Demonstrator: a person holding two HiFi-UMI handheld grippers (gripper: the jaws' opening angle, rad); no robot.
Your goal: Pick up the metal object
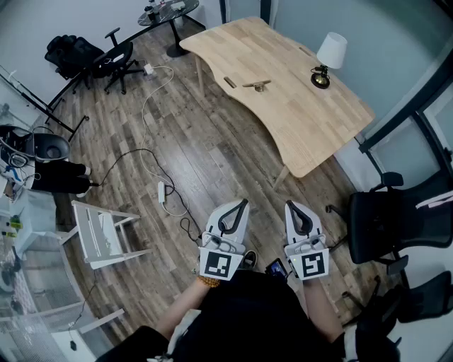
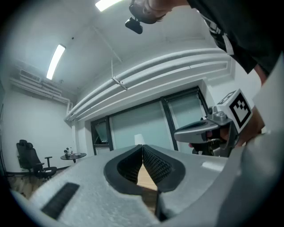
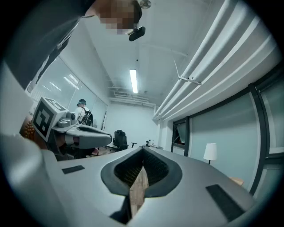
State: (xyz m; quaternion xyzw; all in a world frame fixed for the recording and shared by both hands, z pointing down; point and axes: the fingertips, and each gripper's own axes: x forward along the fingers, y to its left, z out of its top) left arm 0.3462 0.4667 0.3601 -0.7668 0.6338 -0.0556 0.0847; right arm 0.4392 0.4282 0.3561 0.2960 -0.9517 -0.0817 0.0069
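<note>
The metal object (image 1: 256, 85) is a small brass-coloured piece lying on the light wooden table (image 1: 297, 120) at the far side of the room. A white-shaded lamp (image 1: 327, 60) stands to its right, and a small dark strip (image 1: 230, 82) lies to its left. Both grippers are held level close to my body, well short of the table. My left gripper (image 1: 243, 203) (image 2: 142, 146) has its tips together with nothing between them. So does my right gripper (image 1: 291, 206) (image 3: 143, 150). They sit side by side, and each shows in the other's gripper view.
Cables and a power strip (image 1: 161, 192) trail over the wooden floor between me and the table. A white folding stand (image 1: 99, 233) is at my left. Black office chairs (image 1: 396, 219) stand at my right. Another chair (image 1: 117, 60) and a round table (image 1: 168, 14) are at the back left.
</note>
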